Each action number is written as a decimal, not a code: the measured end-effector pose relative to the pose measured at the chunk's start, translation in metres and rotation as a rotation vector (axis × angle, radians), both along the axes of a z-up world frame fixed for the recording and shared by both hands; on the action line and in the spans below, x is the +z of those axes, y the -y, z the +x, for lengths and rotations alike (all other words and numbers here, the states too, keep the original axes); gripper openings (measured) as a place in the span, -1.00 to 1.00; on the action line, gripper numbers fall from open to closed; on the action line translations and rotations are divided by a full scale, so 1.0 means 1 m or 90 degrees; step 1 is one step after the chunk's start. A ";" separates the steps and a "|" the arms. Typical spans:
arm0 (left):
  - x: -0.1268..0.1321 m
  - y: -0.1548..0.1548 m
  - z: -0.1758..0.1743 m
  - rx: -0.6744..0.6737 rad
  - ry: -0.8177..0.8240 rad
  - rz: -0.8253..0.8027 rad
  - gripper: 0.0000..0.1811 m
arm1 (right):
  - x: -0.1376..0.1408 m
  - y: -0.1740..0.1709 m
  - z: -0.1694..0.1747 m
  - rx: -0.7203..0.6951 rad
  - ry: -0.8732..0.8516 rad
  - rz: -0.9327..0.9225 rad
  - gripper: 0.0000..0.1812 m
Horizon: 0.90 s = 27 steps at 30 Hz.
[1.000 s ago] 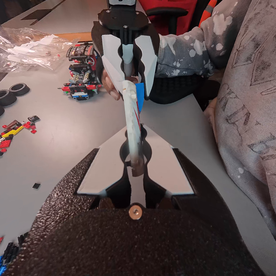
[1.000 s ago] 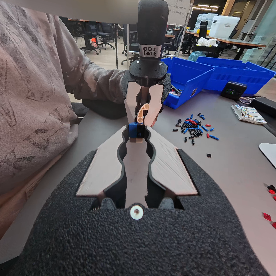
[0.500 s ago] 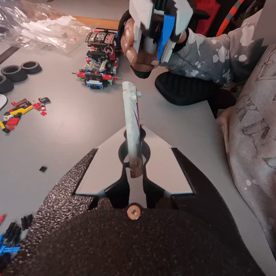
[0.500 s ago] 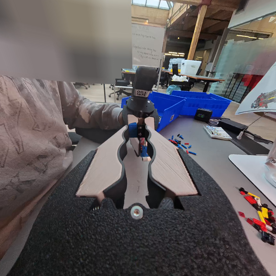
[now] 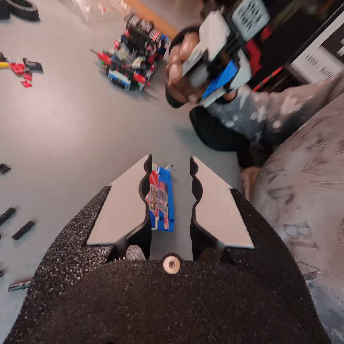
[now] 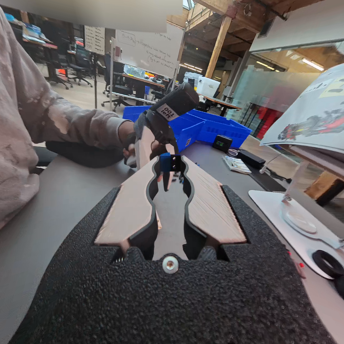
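My left gripper (image 5: 170, 158) is open and points down at the grey table (image 5: 74, 130). A blue panel with a red and white sticker (image 5: 162, 201) lies flat between its fingers, close against the left finger (image 5: 122, 208). My right gripper (image 6: 170, 162) is shut on a small blue and black brick piece (image 6: 169, 163) and holds it above the table. In the left wrist view it shows blurred at the upper right (image 5: 214, 74) with the blue piece (image 5: 221, 78). The left gripper's black body (image 6: 162, 128) shows just behind the right fingertips.
A partly built toy car (image 5: 134, 61) stands on the table ahead. Tyres (image 5: 20, 9), red pieces (image 5: 20, 68) and black pins (image 5: 23, 229) lie to the left. Blue bins (image 6: 214, 128), a booklet (image 6: 307, 115) and a white stand base (image 6: 290, 214) are on the right. A person's grey sweatshirt (image 5: 297, 186) borders the table edge. From either gripper's tips it is about 25 cm to the partly built toy car (image 5: 134, 61).
My left gripper has opened and let go of the panel, which went from upright in the jaws to lying flat. My right gripper has pulled up and away with the blue piece.
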State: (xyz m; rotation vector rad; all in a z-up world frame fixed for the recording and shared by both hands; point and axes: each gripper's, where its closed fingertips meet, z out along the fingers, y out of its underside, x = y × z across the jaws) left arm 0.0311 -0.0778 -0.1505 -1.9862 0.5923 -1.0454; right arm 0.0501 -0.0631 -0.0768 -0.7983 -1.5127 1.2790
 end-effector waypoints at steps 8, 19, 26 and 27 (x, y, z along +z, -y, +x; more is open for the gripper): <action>0.070 0.004 0.014 -0.049 0.409 -0.076 -0.65 | 0.002 0.015 -0.018 -0.111 -0.080 0.230 -0.77; 0.050 0.008 0.009 -0.002 0.061 0.148 -0.85 | -0.015 0.026 -0.016 0.057 0.083 -0.074 -0.62; 0.036 0.021 0.018 -0.053 -0.099 0.241 -0.85 | -0.042 0.038 -0.009 0.122 0.181 -0.073 -0.80; 0.034 0.022 0.018 -0.058 -0.121 0.247 -0.84 | -0.044 0.039 -0.009 0.126 0.188 -0.069 -0.81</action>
